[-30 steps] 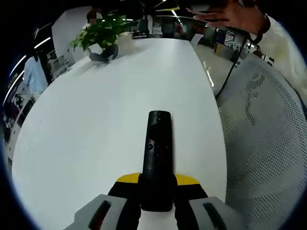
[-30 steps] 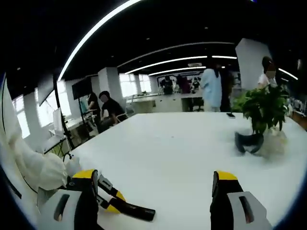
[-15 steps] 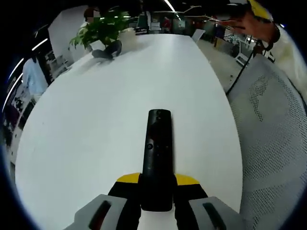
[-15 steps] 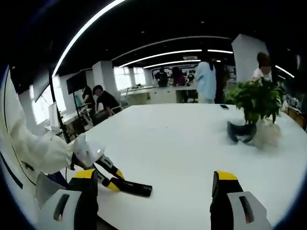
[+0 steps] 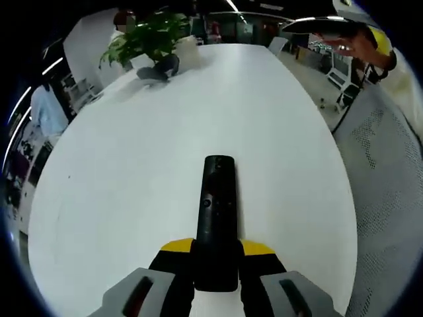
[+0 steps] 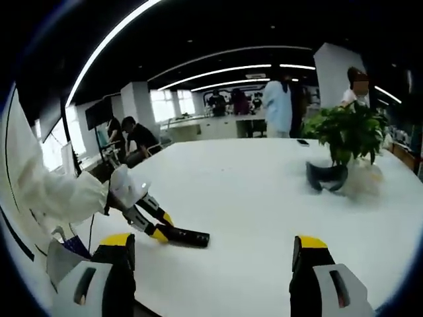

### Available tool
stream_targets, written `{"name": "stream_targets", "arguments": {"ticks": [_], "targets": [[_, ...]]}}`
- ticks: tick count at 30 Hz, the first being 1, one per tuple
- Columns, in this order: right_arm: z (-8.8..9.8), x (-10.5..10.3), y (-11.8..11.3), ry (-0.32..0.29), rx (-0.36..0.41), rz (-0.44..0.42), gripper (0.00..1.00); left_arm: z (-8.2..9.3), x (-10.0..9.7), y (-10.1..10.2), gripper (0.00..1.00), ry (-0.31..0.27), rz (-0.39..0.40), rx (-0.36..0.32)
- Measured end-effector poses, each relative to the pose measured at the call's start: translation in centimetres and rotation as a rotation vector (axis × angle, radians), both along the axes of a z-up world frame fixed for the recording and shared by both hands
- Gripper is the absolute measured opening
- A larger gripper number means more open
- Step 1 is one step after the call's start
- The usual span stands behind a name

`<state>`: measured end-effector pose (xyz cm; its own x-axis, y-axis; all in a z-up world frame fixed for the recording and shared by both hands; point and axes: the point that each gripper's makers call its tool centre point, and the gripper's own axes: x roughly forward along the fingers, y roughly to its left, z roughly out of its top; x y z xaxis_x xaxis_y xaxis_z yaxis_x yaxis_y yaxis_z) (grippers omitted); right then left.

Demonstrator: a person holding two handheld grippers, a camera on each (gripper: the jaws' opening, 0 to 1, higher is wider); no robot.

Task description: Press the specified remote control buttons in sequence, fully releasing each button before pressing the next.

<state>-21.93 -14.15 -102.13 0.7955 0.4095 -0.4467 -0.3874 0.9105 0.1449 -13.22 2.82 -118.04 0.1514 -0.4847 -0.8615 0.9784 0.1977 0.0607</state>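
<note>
Centrally at the bottom of the left gripper view, the left tool [image 5: 215, 274] clamps the black remote control [image 5: 216, 214] above the white tabletop [image 5: 132, 165]. Meanwhile the right tool [image 6: 211, 274] hangs with jaws spread wide, empty; a potted plant [image 6: 345, 135] stands at right.

Left gripper [image 5: 215, 267]: two pale grey jaws, each with a dark recessed slot, ending in black inner pads capped with yellow tips. Right gripper [image 6: 211, 264]: the same build, grey jaw bodies with slotted faces, black fingers [image 6: 122, 274], yellow caps at the ends. The person's sleeve [image 6: 46, 191] is white, loose and creased.
</note>
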Motion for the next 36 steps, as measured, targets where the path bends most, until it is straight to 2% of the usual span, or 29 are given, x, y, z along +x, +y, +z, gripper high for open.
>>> {"name": "stream_targets", "arguments": {"ticks": [16, 24, 29, 36], "targets": [[0.7, 1.8, -1.2, -0.003, 0.005, -0.046, 0.99, 0.0, 5.3, 0.3, 0.24, -0.016, -0.003, 0.019], [0.0, 2.2, -1.3, 0.02, -0.012, -0.047, 0.99, -0.2, 8.0, 1.0, 0.24, -0.028, -0.005, 0.037], [-0.5, 2.2, -1.1, 0.041, -0.018, -0.042, 0.99, -0.2, 9.4, 1.2, 0.24, -0.038, -0.017, 0.056], [-0.5, 2.4, -1.2, 0.04, -0.022, -0.047, 0.99, -0.7, 10.6, 1.2, 0.24, -0.026, -0.017, 0.068]]}}
